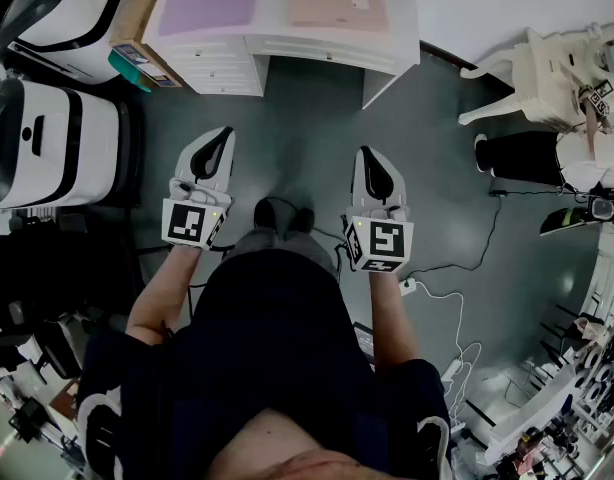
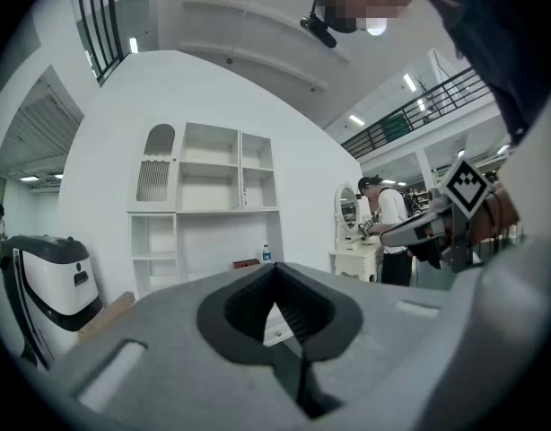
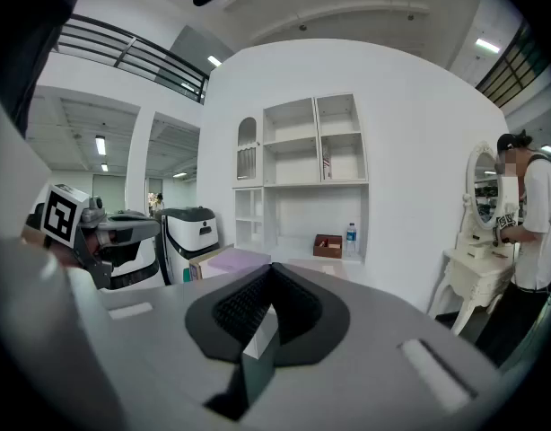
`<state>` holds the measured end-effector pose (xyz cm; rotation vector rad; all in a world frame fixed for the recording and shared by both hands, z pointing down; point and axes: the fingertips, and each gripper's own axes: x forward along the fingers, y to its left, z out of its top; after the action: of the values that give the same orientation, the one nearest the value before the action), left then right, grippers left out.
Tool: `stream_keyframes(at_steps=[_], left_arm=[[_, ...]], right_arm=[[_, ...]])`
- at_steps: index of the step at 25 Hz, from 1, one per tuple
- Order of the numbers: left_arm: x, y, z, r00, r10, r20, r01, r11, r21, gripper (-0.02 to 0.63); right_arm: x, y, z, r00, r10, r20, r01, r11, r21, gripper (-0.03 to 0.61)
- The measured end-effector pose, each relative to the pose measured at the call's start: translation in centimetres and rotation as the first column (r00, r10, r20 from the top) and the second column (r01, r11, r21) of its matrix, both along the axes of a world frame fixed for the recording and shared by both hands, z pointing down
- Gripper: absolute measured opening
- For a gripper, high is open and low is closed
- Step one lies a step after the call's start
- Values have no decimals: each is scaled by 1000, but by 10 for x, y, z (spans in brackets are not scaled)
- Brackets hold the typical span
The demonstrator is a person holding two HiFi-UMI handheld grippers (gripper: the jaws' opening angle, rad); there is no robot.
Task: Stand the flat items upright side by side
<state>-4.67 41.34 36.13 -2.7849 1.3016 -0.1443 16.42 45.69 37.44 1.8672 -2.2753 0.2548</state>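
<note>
Nearest the person, the left claw (image 1: 223, 136) and the right claw (image 1: 368, 155) are held out in front of the body, over the grey floor (image 1: 307, 118). Each gripper view shows its jaws pressed together with nothing between them, so both claws are closed and empty. The left one points level; the right one tips slightly down.

Beyond the claws stands the white surface (image 1: 287, 46), well apart from both tips. On it lie the 2 flat items: a purple flat item (image 1: 209, 4) toward the left and a peach flat item (image 1: 337, 3) toward the right. They lie side by side with a gap between them, each face up and flat on the surface.

Farther back, the right gripper view shows a white shelf unit (image 3: 302, 164) against the wall.

As I judge it, the task has not started: 0 of the 2 items is upright. What is left is the approach to the surface, then lifting each item onto its edge and setting the 2 next to each other.
</note>
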Motion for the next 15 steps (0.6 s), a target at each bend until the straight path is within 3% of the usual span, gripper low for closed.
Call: stream_keyframes(at_steps=[15], left_arm=[[10, -2, -3, 1000, -7, 6, 7, 1000, 0, 0]], right_arm=[[13, -1, 4, 1000, 9, 3, -9, 1000, -7, -2]])
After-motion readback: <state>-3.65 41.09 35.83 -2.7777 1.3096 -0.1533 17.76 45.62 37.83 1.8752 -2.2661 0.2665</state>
